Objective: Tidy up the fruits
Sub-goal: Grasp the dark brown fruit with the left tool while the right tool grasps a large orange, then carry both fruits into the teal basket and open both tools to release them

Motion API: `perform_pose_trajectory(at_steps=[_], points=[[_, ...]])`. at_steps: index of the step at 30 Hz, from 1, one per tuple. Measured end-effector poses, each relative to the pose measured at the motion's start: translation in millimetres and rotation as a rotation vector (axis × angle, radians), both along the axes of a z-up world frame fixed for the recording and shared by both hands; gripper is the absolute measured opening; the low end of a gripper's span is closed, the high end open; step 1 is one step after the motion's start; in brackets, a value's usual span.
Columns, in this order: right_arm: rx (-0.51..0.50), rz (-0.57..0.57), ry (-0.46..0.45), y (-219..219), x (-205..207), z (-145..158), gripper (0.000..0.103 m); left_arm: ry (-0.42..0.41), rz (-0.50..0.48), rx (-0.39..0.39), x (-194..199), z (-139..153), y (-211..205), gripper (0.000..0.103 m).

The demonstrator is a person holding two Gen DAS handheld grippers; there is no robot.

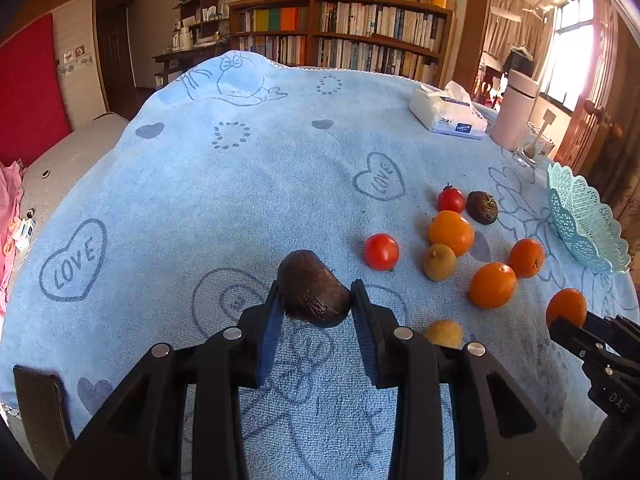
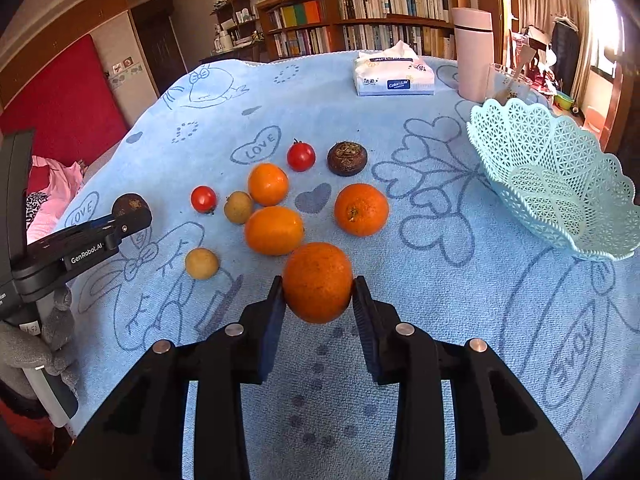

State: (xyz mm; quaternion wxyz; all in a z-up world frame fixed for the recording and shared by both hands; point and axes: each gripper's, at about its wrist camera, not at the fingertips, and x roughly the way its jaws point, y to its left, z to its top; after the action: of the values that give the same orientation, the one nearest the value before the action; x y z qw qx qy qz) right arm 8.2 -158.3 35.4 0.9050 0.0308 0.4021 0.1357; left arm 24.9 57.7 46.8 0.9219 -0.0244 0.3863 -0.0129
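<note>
Left gripper [image 1: 314,294] clamps a dark brown fruit [image 1: 314,288]; right gripper [image 2: 318,288] clamps an orange [image 2: 318,282]

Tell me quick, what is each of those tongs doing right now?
Left tongs: closed on a dark brown fruit.
Right tongs: closed on an orange.

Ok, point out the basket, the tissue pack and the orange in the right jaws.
basket [image 2: 560,184]: right wrist view, on its lattice wall.
tissue pack [image 2: 394,78]: right wrist view, on its front face.
orange [image 2: 318,282]: right wrist view, on its middle.
</note>
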Motion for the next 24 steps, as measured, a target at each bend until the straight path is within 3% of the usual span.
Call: perform_pose_trajectory(at_steps=[9,19,20,21,23,24], points=[[0.041,-0.178,-0.099,-66.9,2.8,36.8,0.035,-0.039,-0.095,-0.007,-8.8,22.2,-40.0,0.034],[0.026,-0.423,-0.107,-152.9,28.2,32.1,0.038,-0.026,-0.169,0.013,0.8,31.3,-85.2,0.034],[0.025,-0.443,-0.114,-158.7,28.9,31.3,0.045,-0.027,-0.175,0.014,2.5,32.8,-90.4,0.034],[0.026,-0.462,-0.123,-164.4,28.7,31.2,0.06,-0.026,-0.182,0.012,4.6,34.3,-95.8,0.034],[0.021,-0.497,-0.159,-171.7,25.7,34.6,0.071,-0.022,-0.202,0.001,8.6,36.8,-107.5,0.034],[0.008,-0.511,-0.182,-175.6,21.6,38.1,0.071,-0.02,-0.214,-0.005,10.5,38.0,-114.6,0.034]])
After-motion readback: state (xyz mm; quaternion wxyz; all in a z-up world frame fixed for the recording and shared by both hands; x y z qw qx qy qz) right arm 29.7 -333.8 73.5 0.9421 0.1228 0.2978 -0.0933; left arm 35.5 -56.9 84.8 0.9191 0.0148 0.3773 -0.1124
